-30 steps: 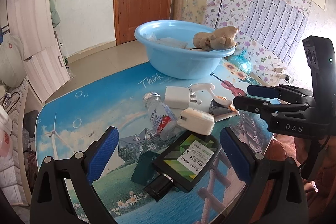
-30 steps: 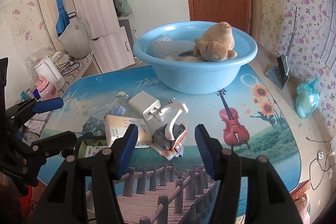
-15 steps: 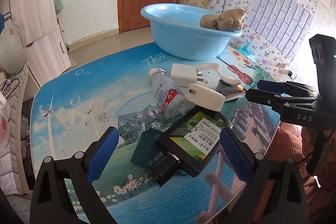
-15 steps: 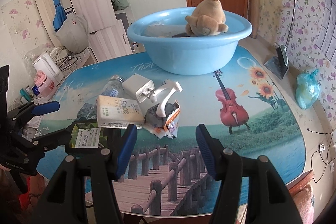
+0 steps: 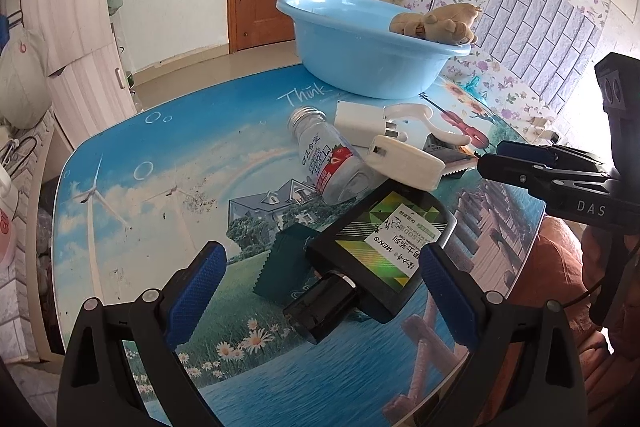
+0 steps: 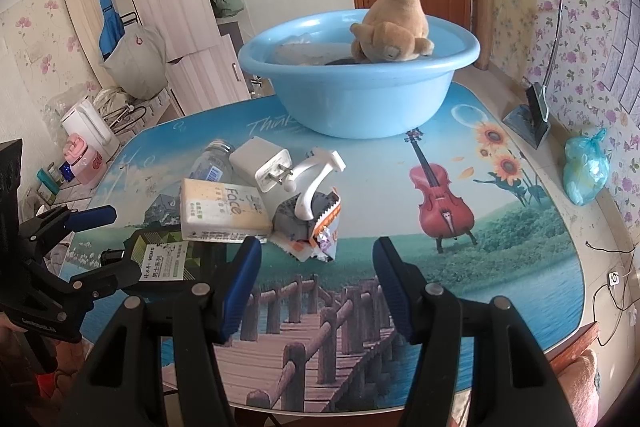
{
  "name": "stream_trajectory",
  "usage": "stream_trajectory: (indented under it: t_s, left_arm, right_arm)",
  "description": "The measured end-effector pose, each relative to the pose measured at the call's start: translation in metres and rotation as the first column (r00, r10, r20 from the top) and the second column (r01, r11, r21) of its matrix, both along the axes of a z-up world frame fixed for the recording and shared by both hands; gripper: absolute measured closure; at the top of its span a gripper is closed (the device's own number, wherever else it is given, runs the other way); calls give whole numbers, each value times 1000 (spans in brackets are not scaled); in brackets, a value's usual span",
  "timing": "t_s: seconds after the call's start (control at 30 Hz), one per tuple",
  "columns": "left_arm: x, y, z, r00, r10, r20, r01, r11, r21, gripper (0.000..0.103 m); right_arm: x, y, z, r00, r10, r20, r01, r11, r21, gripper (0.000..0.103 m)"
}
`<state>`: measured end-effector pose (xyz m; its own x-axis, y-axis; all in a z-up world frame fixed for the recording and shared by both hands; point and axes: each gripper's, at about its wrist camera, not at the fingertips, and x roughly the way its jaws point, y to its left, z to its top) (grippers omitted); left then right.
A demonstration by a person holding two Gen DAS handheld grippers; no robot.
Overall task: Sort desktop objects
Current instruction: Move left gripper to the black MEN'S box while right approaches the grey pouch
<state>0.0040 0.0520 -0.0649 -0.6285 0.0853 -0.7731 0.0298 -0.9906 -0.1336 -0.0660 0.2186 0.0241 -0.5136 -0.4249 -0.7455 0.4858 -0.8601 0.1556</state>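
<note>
The black flat bottle (image 5: pixel 380 247) with the green label lies flat near the front edge of the bench (image 5: pixel 168 163), its cap (image 5: pixel 320 303) pointing toward the left gripper (image 5: pixel 320 291), whose jaws stand apart on either side of it without touching. It looks rigid and smooth, probably slippery on its broad faces and of some weight if full, so the narrow sides of the body seem the safer hold, not the cap. Just behind it lie a cream soap box (image 6: pixel 222 211), a small bottle (image 5: pixel 328 167) and a white charger (image 6: pixel 262 165). The right gripper (image 6: pixel 316 287) hangs open over bare bench near a snack wrapper (image 6: pixel 316 231). Further back stands the blue basin (image 6: pixel 360 95) holding a plush toy (image 6: pixel 390 27).
</note>
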Motion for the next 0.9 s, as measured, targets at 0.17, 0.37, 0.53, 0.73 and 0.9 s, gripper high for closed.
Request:
stream_trajectory:
  t_s: [0.17,0.37,0.53,0.73,0.9]
  left_arm:
    - [1,0,-1,1000,-1,2,1,1000,3,6]
    - [1,0,-1,1000,0,1,0,1000,3,6]
    - [2,0,-2,1000,1,4,-1,1000,2,6]
    - [5,0,-2,1000,6,3,-6,1000,3,6]
    - [6,-4,-3,1000,14,3,-14,1000,6,6]
  right_arm:
    - [0,-3,-1,1000,6,3,-6,1000,6,45]
    - [1,-4,-1,1000,8,4,-8,1000,10,45]
    - [1,-4,-1,1000,7,4,-7,1000,10,45]
    - [2,-5,-1,1000,7,3,-7,1000,11,45]
    - [2,-5,-2,1000,4,5,-4,1000,11,45]
